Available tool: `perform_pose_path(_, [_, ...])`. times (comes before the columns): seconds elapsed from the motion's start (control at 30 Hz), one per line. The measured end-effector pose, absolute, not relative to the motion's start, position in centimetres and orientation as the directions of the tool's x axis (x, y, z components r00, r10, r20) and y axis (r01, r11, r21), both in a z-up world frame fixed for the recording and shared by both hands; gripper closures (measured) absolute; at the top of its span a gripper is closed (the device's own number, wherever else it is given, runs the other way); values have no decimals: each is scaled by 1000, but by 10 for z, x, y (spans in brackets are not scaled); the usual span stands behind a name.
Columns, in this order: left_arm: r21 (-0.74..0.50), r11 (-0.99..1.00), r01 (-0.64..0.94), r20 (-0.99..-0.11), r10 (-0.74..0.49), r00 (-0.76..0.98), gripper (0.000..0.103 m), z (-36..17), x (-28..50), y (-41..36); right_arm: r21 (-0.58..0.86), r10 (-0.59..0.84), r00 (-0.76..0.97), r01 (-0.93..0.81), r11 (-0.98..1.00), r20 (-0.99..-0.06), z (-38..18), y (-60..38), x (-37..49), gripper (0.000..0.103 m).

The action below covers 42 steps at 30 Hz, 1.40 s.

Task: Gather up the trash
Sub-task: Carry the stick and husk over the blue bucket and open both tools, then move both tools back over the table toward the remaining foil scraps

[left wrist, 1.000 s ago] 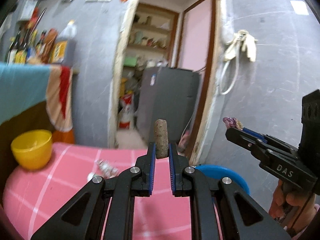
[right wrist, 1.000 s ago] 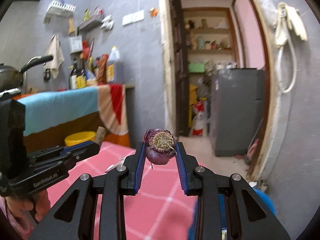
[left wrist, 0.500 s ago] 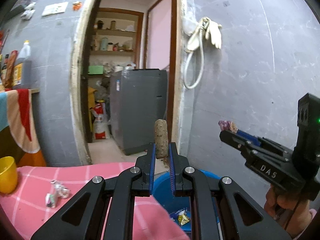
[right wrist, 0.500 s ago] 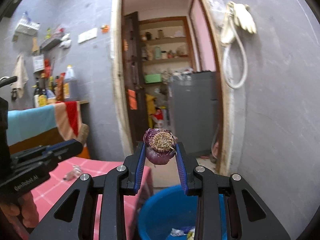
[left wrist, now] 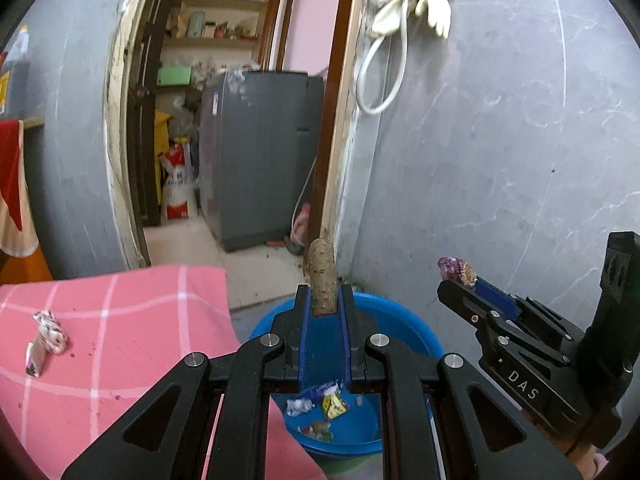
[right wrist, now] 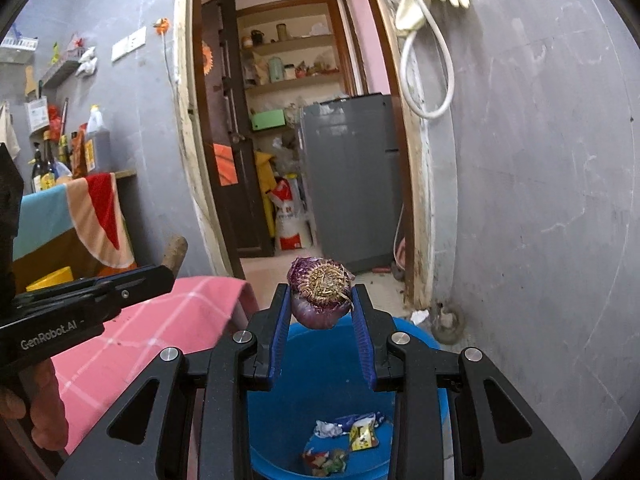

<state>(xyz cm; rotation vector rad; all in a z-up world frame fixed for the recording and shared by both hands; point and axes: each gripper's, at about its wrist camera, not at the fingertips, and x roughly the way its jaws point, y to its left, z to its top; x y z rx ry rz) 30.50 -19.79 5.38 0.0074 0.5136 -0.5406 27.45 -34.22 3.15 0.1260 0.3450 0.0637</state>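
Left wrist view: the left gripper (left wrist: 323, 300) is clamped on a brown stub (left wrist: 322, 276) standing upright between its blue pads, above a blue bucket (left wrist: 416, 332) with wrappers (left wrist: 320, 404) at its bottom; a crumpled wrapper (left wrist: 50, 328) lies on the pink checked cloth (left wrist: 120, 320), and the right gripper (left wrist: 464, 284) carries a purple onion piece (left wrist: 456, 269). Right wrist view: the right gripper (right wrist: 322, 300) is closed on the purple onion piece (right wrist: 320, 292), root end facing the camera, over the blue bucket (right wrist: 320, 380); the left gripper (right wrist: 160, 274) with the brown stub (right wrist: 175, 250) is over the cloth (right wrist: 160, 320).
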Motion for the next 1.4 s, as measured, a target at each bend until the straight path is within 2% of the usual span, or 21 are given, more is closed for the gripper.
perform_pose_path(0.3, [-165, 856, 490, -581, -486, 653, 93, 28, 320, -213, 156, 97, 915, -38, 987, -392, 17, -346, 282, 72])
perform_pose_path(0.6, [-187, 857, 480, -630, -479, 611, 88, 19, 328, -213, 170, 94, 887, -18, 985, -451, 5, -345, 291, 72])
perform_pose_path(0.73, [-189, 864, 466, -626, -472, 621, 74, 17, 326, -205, 166, 96, 879, -20, 986, -467, 2, -343, 293, 68])
perform_pose_path(0.83, [-201, 870, 449, -618, -469, 631, 70, 18, 325, -196, 162, 96, 880, -22, 987, -465, 5, -342, 293, 65])
perform_pose_path(0.97, [-222, 880, 421, -597, -464, 654, 58, 26, 322, -177, 155, 95, 886, -26, 988, -453, 14, -337, 289, 59])
perform_pose_path(1.1, [-234, 890, 391, -550, -453, 702, 46, 40, 314, -152, 137, 97, 907, -44, 990, -409, 32, -326, 282, 49])
perform_pose_path(1.17, [-231, 898, 375, -525, -440, 729, 37, 48, 310, -138, 131, 97, 919, -50, 990, -383, 42, -320, 279, 38])
perform_pose_path(1.2, [-231, 901, 368, -511, -434, 742, 33, 53, 307, -131, 128, 97, 929, -54, 990, -358, 49, -315, 276, 27])
perform_pose_path(1.23, [-233, 905, 356, -491, -425, 761, 21, 58, 304, -123, 126, 97, 937, -58, 990, -335, 55, -312, 273, 21])
perform_pose_path(1.27, [-236, 911, 339, -461, -412, 786, 11, 63, 299, -113, 124, 99, 943, -62, 990, -319, 60, -309, 271, 19])
perform_pose_path(1.33, [-242, 919, 311, -401, -387, 831, 2, 72, 289, -96, 115, 104, 955, -74, 991, -279, 71, -299, 266, 7])
perform_pose_path(1.4, [-238, 929, 284, -355, -356, 865, 2, 81, 280, -81, 109, 102, 965, -77, 991, -241, 80, -291, 262, 0])
